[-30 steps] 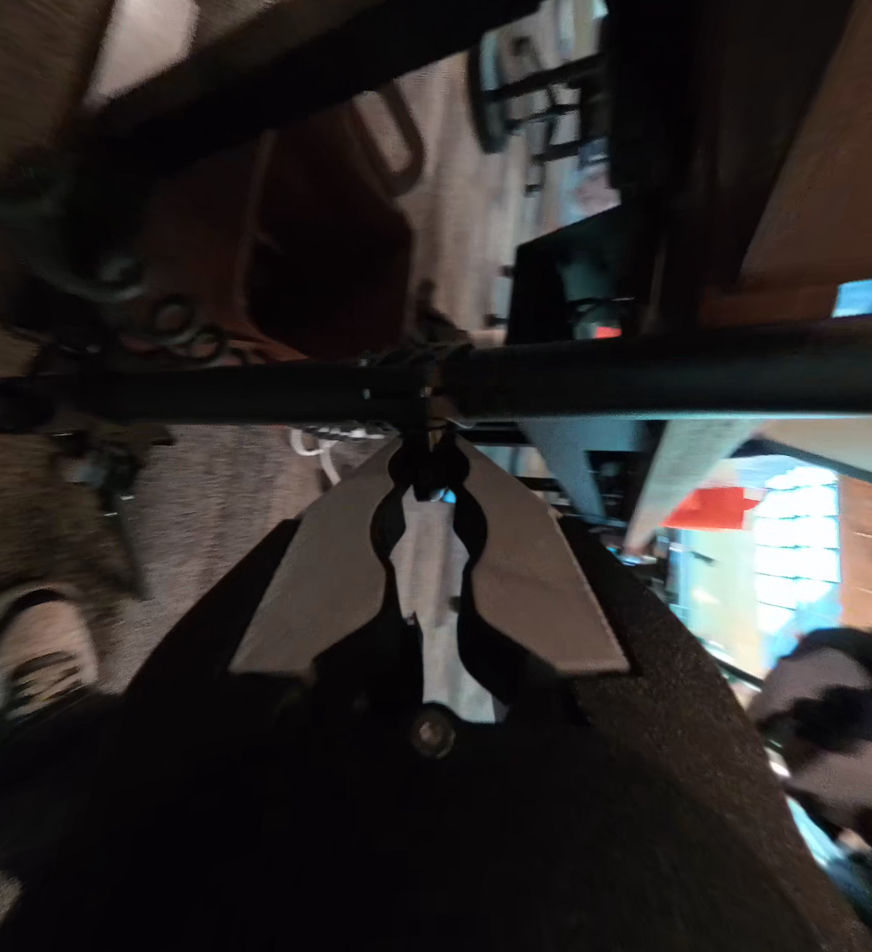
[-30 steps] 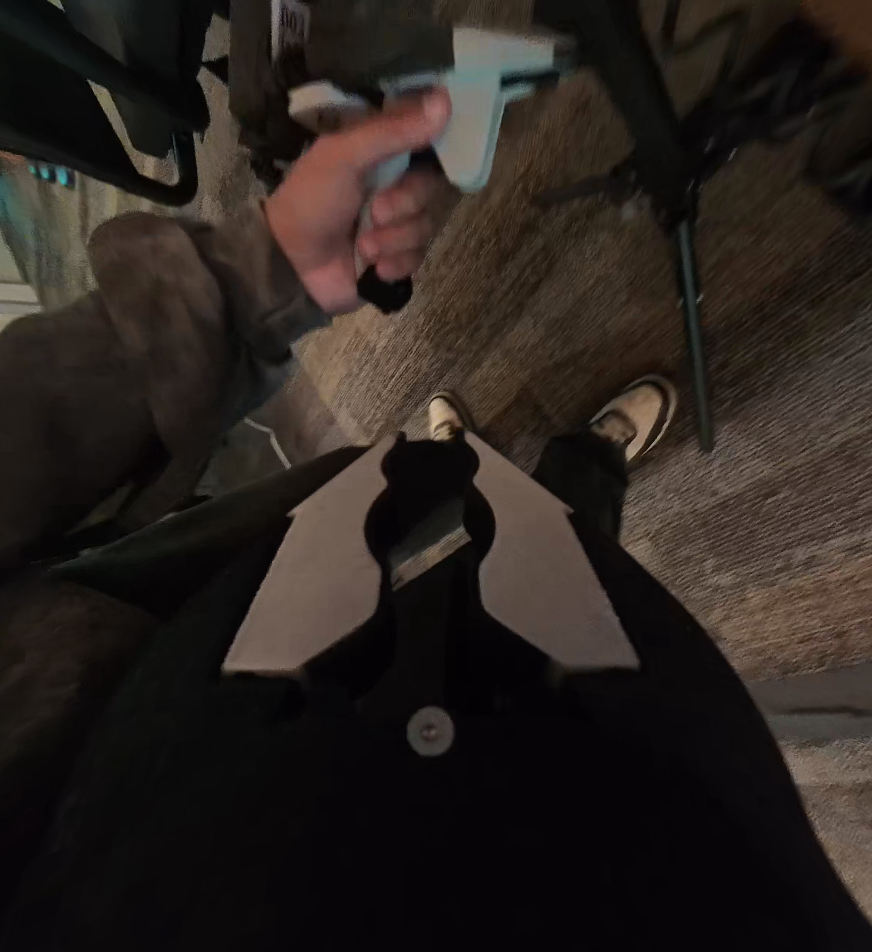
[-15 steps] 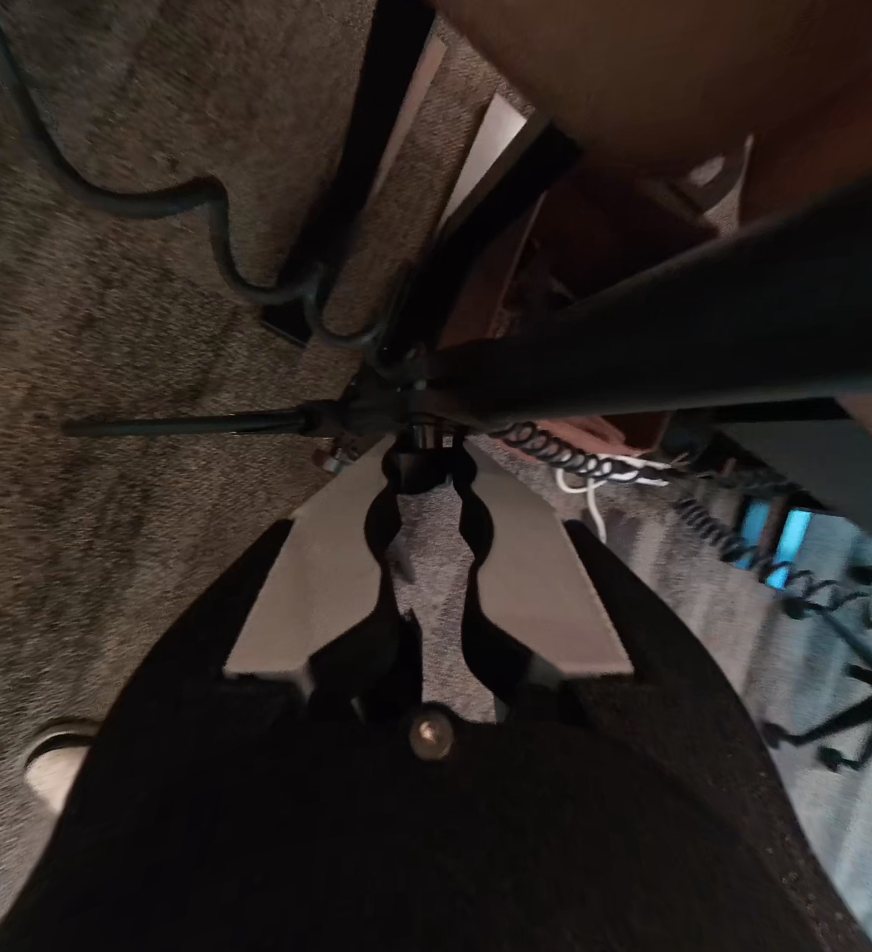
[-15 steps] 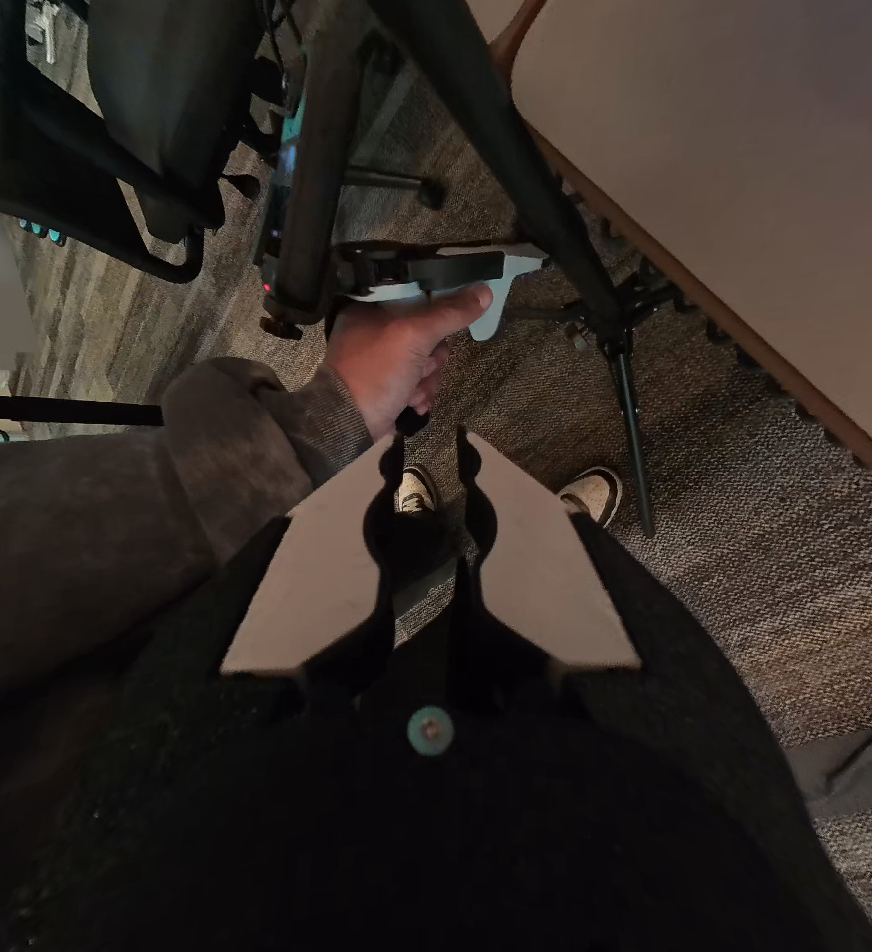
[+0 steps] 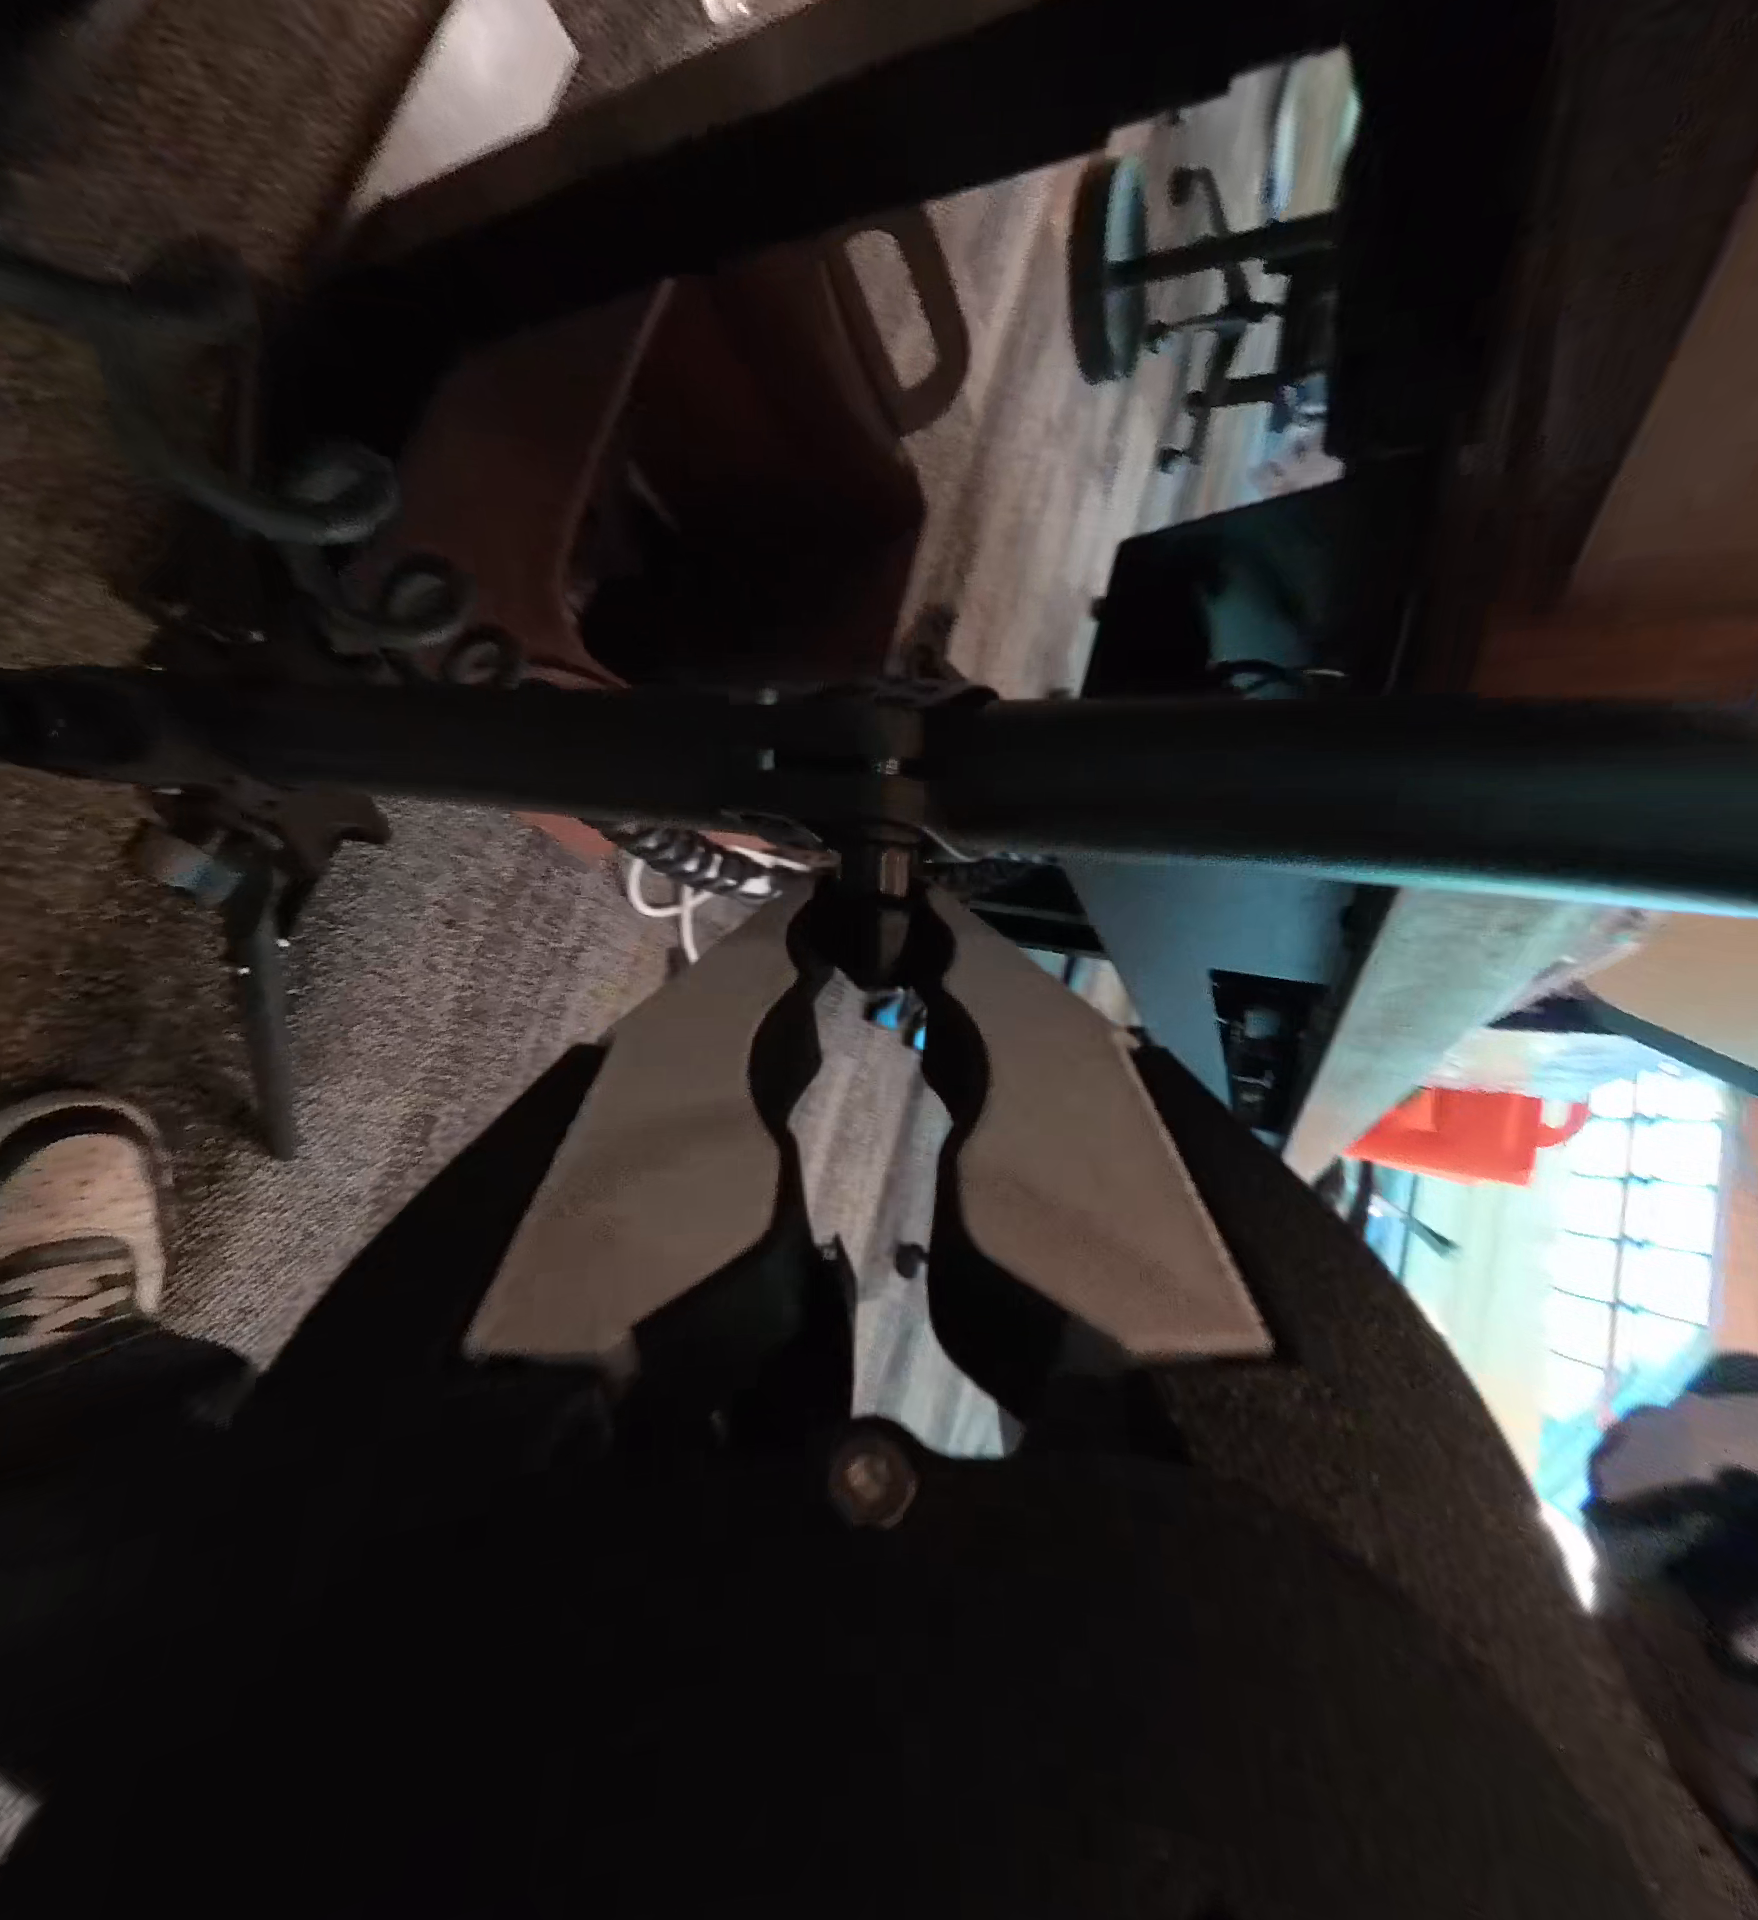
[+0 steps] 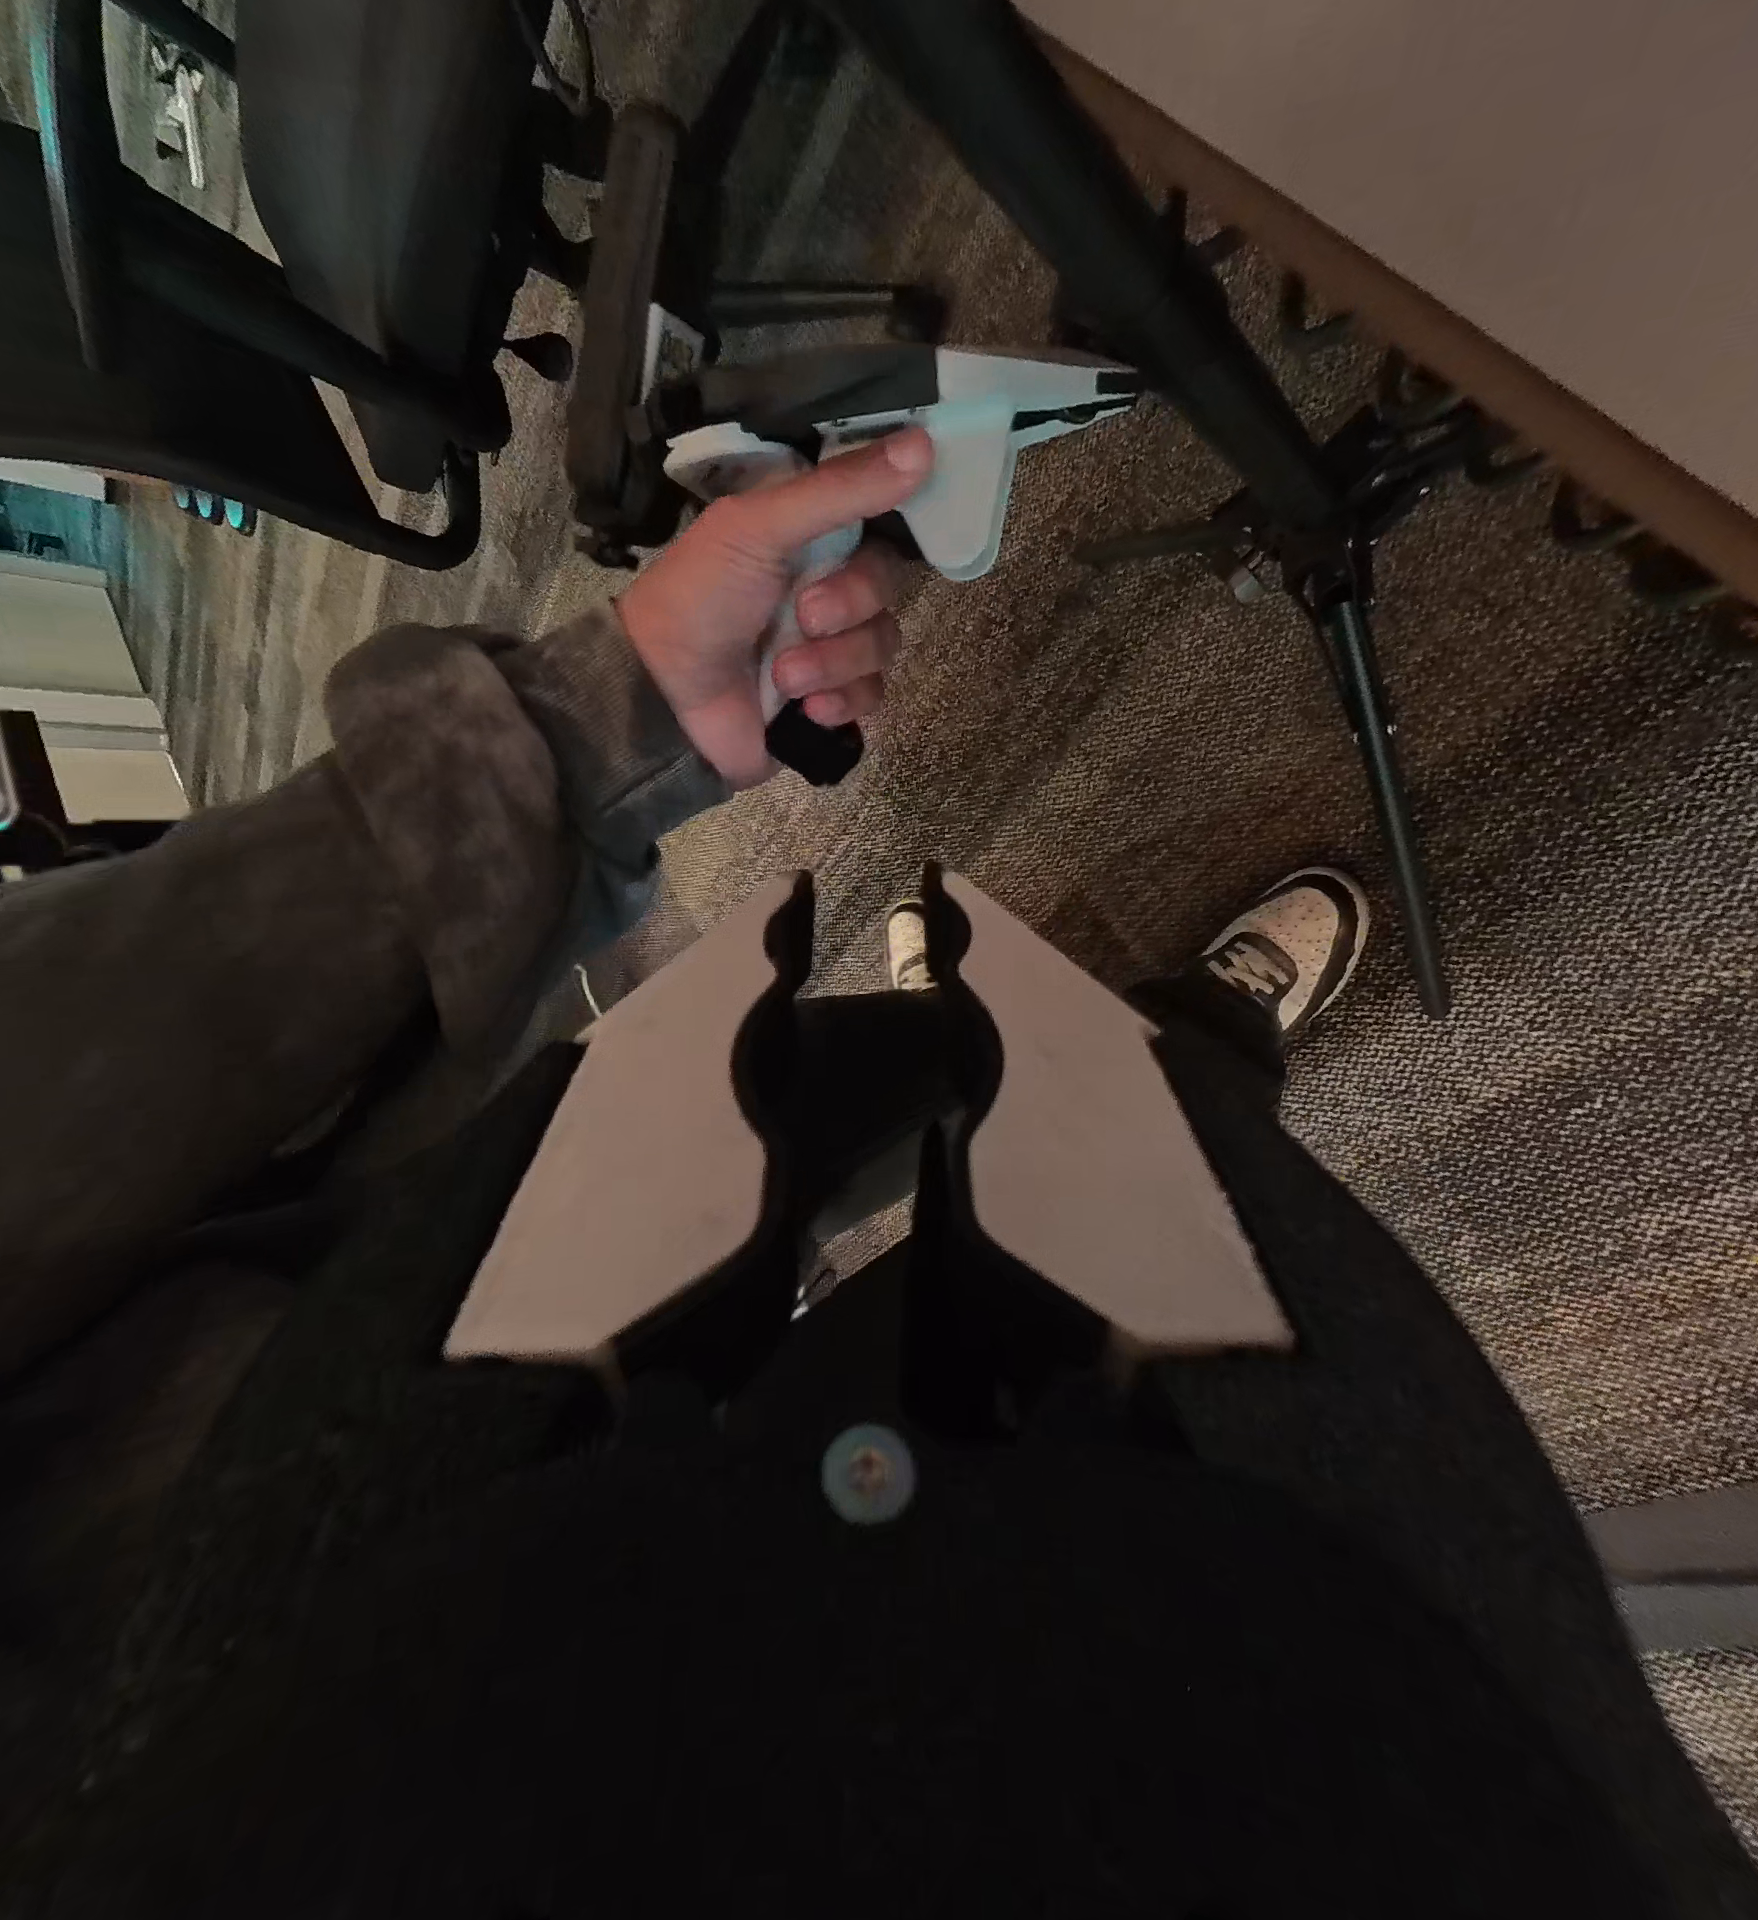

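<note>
In the left wrist view my left gripper (image 5: pixel 873 925) is shut on a small black knob (image 5: pixel 880 878) that sticks out from a joint on a black tripod pole (image 5: pixel 1374 790). The pole runs across the view just beyond the fingertips. In the right wrist view my right gripper (image 6: pixel 867 883) hangs over the carpet (image 6: pixel 1581 1143), its jaws a narrow gap apart with nothing between them. The same view shows a hand (image 6: pixel 750 613) holding the pale left gripper (image 6: pixel 968 436) against the tripod pole (image 6: pixel 1166 343).
A tripod leg (image 6: pixel 1384 790) slants down to the carpet beside two pale shoes (image 6: pixel 1270 945). A table edge (image 6: pixel 1477 208) runs at the upper right and a black chair (image 6: pixel 355 187) stands at the upper left. A coiled cable (image 5: pixel 688 857) hangs behind the pole. My right fingertips sit around 20 centimeters from my left ones.
The left wrist view rolled about the knob half a second ago and has rolled back; the knob stayed between the fingers. The right gripper's jaws stay a narrow gap apart.
</note>
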Tool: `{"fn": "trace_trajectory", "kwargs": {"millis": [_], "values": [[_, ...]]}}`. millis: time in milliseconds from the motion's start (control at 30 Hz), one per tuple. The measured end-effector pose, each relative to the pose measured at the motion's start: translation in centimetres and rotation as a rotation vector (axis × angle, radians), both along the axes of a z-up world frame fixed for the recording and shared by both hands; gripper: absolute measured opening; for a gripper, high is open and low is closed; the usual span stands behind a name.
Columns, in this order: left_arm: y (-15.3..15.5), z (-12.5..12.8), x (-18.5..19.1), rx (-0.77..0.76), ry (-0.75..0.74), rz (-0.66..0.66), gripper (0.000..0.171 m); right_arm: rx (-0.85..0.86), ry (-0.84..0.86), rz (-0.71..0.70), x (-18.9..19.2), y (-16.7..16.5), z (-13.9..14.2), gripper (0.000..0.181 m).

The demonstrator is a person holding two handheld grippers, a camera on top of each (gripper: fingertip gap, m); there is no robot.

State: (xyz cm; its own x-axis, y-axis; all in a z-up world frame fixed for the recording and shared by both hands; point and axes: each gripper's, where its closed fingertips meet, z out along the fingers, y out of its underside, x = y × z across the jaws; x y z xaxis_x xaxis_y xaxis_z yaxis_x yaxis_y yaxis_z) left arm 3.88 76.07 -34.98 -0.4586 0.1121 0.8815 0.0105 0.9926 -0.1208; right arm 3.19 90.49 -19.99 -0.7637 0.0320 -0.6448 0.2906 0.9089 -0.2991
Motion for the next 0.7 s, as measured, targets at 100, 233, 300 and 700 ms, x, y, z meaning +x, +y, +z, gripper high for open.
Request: {"fn": "trace_trajectory", "kwargs": {"millis": [100,233,300,700], "values": [[0.0,0.3,-0.2,0.017,0.128,-0.005,0.01,-0.006,0.001,0.005,0.0,0.2,0.0,0.02],[0.1,0.7,-0.3,0.042,0.285,-0.02,0.012,0.015,-0.017,0.006,0.3,0.7,-0.6,0.02],[0.2,0.9,-0.4,0.054,0.357,-0.049,0.012,0.022,-0.023,0.009,0.4,0.8,-0.8,0.02],[-0.2,2.5,-0.3,0.246,0.795,0.081,0.012,0.027,-0.021,0.022,0.8,0.9,-0.8,0.02]]}}
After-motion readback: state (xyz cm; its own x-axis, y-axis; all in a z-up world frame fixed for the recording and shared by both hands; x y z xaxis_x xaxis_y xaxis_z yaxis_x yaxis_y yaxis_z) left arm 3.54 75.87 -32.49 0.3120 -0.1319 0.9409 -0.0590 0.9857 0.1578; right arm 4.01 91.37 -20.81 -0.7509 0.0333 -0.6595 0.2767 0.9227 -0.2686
